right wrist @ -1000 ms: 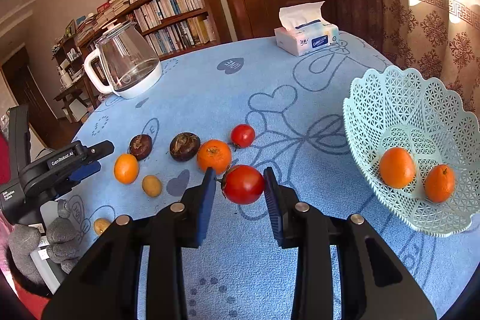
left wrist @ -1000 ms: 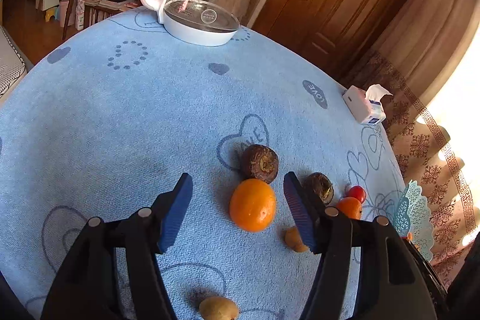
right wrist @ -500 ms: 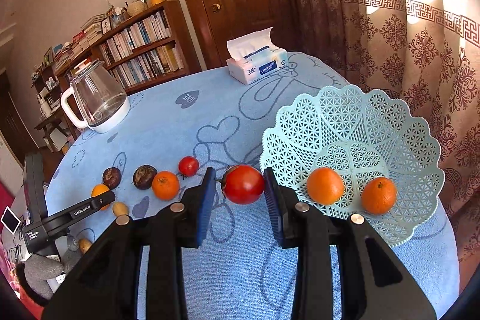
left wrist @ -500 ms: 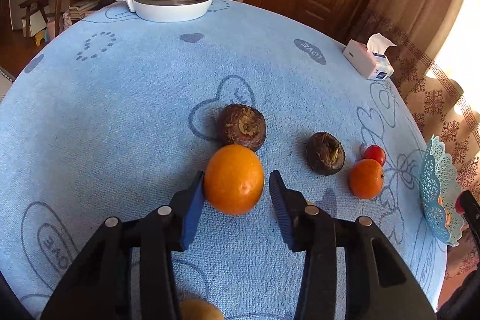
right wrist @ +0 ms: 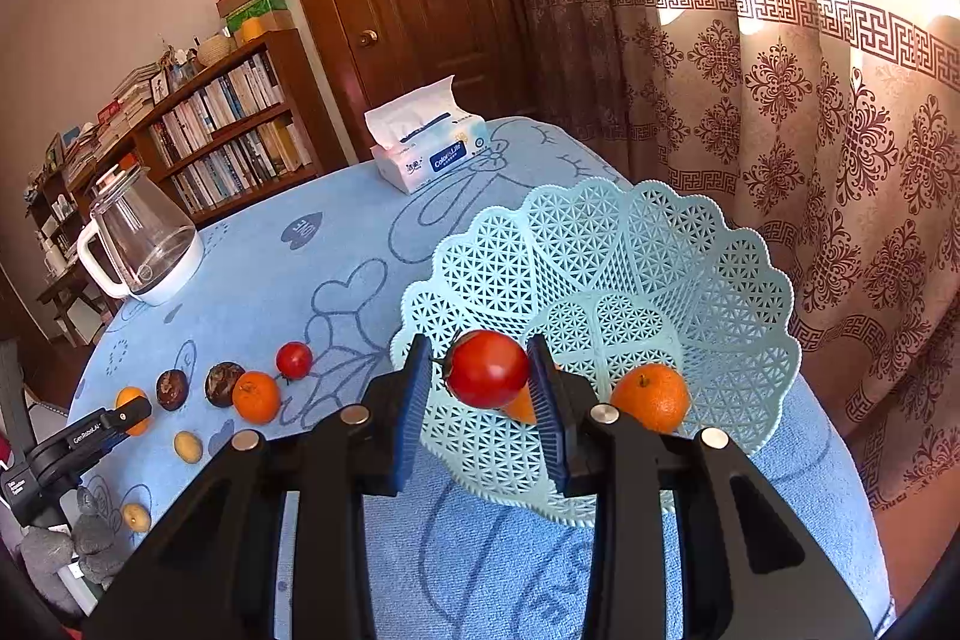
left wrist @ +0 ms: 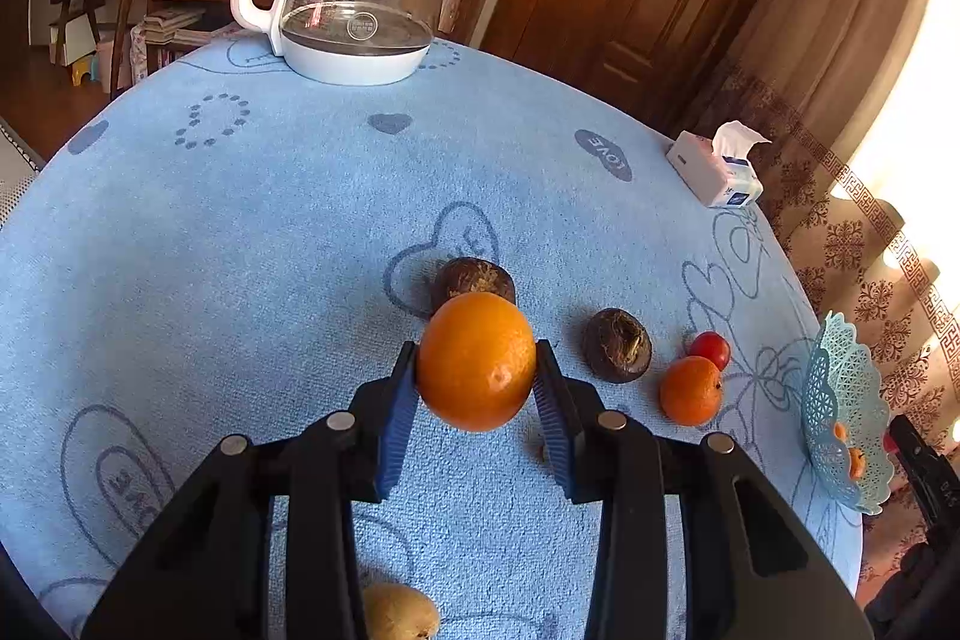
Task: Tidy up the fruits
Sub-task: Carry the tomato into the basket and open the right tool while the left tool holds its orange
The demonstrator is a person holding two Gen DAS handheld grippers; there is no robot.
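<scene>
While two oranges already lie in the basket, my right gripper clamps a tomato over its rim, and my left gripper, just closed, pinches an orange; six fruits wait on the table.
</scene>
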